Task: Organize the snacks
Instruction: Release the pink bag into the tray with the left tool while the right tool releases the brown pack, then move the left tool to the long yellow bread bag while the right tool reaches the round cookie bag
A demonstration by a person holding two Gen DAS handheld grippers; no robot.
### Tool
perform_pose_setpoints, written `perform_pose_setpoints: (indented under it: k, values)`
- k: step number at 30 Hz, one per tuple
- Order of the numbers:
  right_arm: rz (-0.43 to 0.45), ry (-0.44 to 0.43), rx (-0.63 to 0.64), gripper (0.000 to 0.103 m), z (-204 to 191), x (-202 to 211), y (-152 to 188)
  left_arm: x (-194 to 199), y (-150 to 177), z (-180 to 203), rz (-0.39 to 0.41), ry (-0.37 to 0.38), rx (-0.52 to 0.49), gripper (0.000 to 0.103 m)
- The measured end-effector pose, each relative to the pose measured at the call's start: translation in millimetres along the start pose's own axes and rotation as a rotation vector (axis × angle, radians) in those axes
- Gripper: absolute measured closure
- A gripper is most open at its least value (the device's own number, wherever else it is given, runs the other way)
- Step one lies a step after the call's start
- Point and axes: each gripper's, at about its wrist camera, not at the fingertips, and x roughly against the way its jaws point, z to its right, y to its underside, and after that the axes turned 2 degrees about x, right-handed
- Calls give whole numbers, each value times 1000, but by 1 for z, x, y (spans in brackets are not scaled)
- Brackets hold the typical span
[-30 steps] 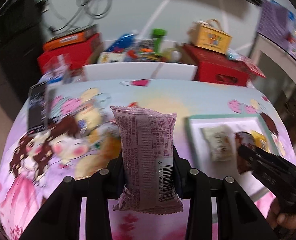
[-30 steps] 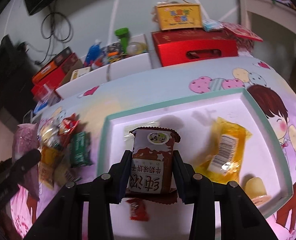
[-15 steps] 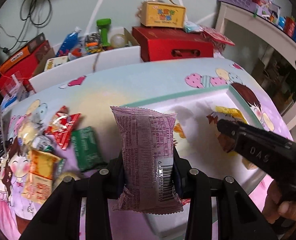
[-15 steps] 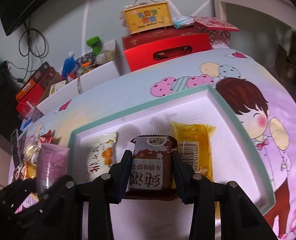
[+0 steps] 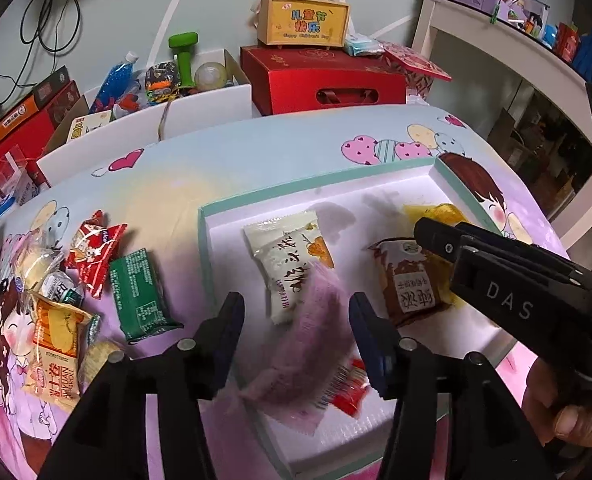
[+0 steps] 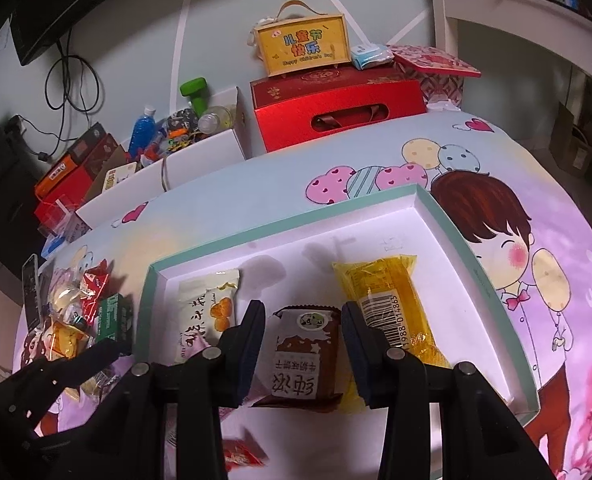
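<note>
Left wrist view: a pile of snacks (image 5: 91, 280) lies on the desk (image 5: 255, 160) at the left of the frame, a red box (image 5: 324, 84) at the top. Left tongs (image 5: 293, 312) are spread, a blurred purple packet (image 5: 308, 344) loose between them over the tray (image 5: 207, 248). Right tongs (image 6: 302, 322), spread, flank the brown packet (image 6: 304, 356) lying in the tray.

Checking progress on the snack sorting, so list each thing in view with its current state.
left gripper: open, purple packet released
purple packet: blurred, dropping into tray
right gripper: open around brown packet
brown packet: lying in tray
white packet: flat in tray
yellow packet: flat in tray
green packet: on table, outside tray
</note>
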Motion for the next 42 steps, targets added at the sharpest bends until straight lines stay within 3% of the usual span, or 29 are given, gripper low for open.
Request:
perform_pose_setpoints:
  k: [4, 6, 9, 12, 21, 36, 42]
  values:
    - [-2, 13, 14, 55, -3, -1, 1, 4, -1, -9, 6, -16, 25, 46]
    - [-6, 21, 21, 46, -4, -2, 1, 4, -1, -16, 3, -37, 49, 34]
    - [-2, 28, 40, 41, -8, -1, 2, 4, 0, -30, 0, -78, 95, 25]
    - [8, 30, 58, 26, -13, -1, 3, 4, 1, -46, -2, -127, 151, 15]
    - [37, 45, 80, 0, -18, -1, 5, 7, 9, -76, 25, -172, 244, 8]
    - [46, 12, 88, 0, -31, -1, 5, 20, 15, -105, 57, -147, 333, 7]
    - [72, -35, 118, 0, -50, 3, 5, 39, 24, -139, 78, -182, 406, 7]
